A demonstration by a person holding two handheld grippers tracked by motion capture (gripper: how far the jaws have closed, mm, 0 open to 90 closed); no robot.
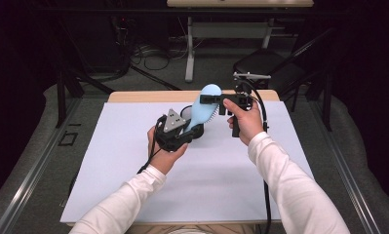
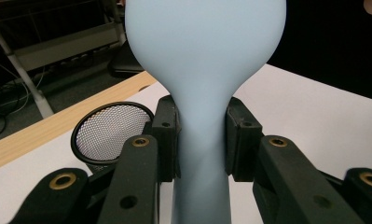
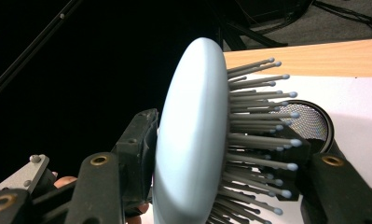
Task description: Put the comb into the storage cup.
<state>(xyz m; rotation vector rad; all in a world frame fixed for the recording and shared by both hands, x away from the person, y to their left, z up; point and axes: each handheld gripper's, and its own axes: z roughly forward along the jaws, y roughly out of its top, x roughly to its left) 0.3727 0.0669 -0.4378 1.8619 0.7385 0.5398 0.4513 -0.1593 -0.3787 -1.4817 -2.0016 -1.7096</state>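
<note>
Pointing its head up and toward the far right, the pale blue hairbrush (image 1: 203,106) is held in the air over the far middle of the desk (image 1: 133,170), its long axis slanting from the handle at the near left to the rounded head at the far right. Its smooth back faces left; in the right gripper view the grey, ball-tipped bristles (image 3: 258,135) stick out sideways to the right of the head.

Left gripper (image 1: 182,130): its fingers (image 2: 167,140) pinch the narrow neck of the handle from both sides, the pads pressed against the blue plastic just below where it widens into the head, as the left gripper view shows. A grey three-cornered plate (image 1: 173,120) sits on top of this gripper.

Right gripper (image 1: 210,99): it reaches in from the right at the level of the head. Its fingers (image 3: 139,149) straddle the head, one against the smooth back and the other in among the bristles.

A round black mesh cup (image 2: 110,133) stands on the white desk surface just behind the left gripper, below the brush. A wooden edge (image 1: 148,96) borders the far side of the desk. Both sleeves (image 1: 289,185) are white.
</note>
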